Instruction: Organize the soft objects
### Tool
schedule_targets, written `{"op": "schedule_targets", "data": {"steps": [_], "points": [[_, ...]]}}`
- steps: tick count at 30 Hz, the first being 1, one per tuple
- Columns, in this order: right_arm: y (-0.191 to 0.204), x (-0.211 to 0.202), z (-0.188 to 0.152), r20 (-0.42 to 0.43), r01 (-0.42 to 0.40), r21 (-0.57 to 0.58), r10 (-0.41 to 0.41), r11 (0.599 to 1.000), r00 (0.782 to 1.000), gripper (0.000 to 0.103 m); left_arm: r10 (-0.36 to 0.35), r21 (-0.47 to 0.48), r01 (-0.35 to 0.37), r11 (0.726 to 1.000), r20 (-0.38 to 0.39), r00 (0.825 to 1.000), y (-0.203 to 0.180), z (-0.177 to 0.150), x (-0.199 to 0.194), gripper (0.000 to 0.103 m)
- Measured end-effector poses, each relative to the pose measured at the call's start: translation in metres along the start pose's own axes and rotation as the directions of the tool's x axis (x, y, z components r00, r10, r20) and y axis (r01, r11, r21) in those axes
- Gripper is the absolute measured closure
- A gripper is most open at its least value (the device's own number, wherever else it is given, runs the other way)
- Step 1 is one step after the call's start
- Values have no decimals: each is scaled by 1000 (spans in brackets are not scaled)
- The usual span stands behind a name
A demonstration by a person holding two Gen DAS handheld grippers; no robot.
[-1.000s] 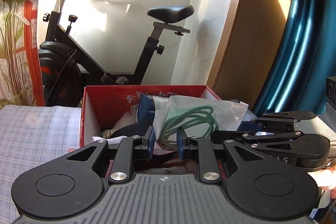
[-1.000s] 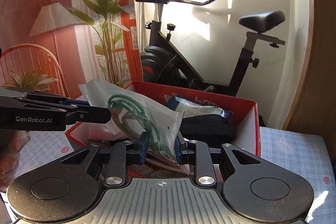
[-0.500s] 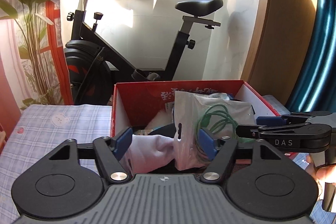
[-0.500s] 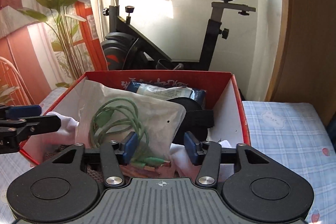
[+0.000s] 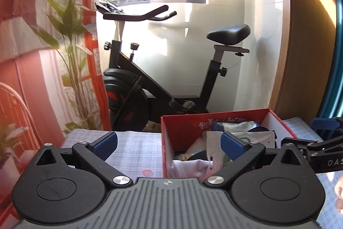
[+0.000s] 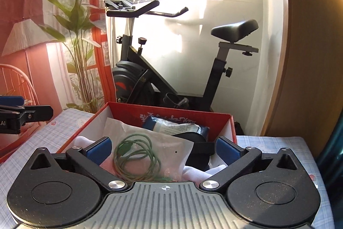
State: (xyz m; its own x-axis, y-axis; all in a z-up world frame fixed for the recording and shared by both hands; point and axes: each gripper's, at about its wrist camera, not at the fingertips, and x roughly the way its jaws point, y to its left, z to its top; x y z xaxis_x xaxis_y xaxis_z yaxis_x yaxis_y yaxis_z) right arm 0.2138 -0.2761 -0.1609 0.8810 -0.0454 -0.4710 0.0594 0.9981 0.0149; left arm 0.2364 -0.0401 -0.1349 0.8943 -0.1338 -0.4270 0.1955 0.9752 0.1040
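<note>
A red cardboard box (image 6: 184,114) stands on the checked cloth; it also shows in the left wrist view (image 5: 214,119). Inside it lie a clear plastic bag with a coiled green cable (image 6: 137,156), a blue-and-white packet (image 6: 175,127), a black soft item (image 6: 193,136) and white cloth (image 5: 188,165). My right gripper (image 6: 163,148) is open and empty, just in front of the box above the bag. My left gripper (image 5: 169,142) is open and empty at the box's left front corner. Each gripper shows at the edge of the other's view.
A light checked cloth (image 5: 137,149) covers the surface around the box. A black exercise bike (image 6: 163,70) stands behind it by the white wall. A tall green plant (image 6: 79,35) and red curtain are at left. A wooden panel (image 6: 310,57) rises at right.
Both grippers let go of the bag with the green cable, opened wide and drew back from the box. The bag now lies inside the box. The left gripper shifted left.
</note>
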Motion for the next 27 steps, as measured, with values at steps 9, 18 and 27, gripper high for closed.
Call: {"op": "schedule_targets", "data": {"steps": [9,18,27], "points": [[28,-80,26,99,43,8,-43,999,994,0,-12,-32,13,999,30,999,14,25,-71,0],[56,-159,52,177,77,32,-82,997,981,0,24,-36,-22,999,70,997,29,39,-153,0],[83,-243,66,267,96,40,-103,995,958,0,116,-51,-110,993,142,983,43,49,-237,0]]}}
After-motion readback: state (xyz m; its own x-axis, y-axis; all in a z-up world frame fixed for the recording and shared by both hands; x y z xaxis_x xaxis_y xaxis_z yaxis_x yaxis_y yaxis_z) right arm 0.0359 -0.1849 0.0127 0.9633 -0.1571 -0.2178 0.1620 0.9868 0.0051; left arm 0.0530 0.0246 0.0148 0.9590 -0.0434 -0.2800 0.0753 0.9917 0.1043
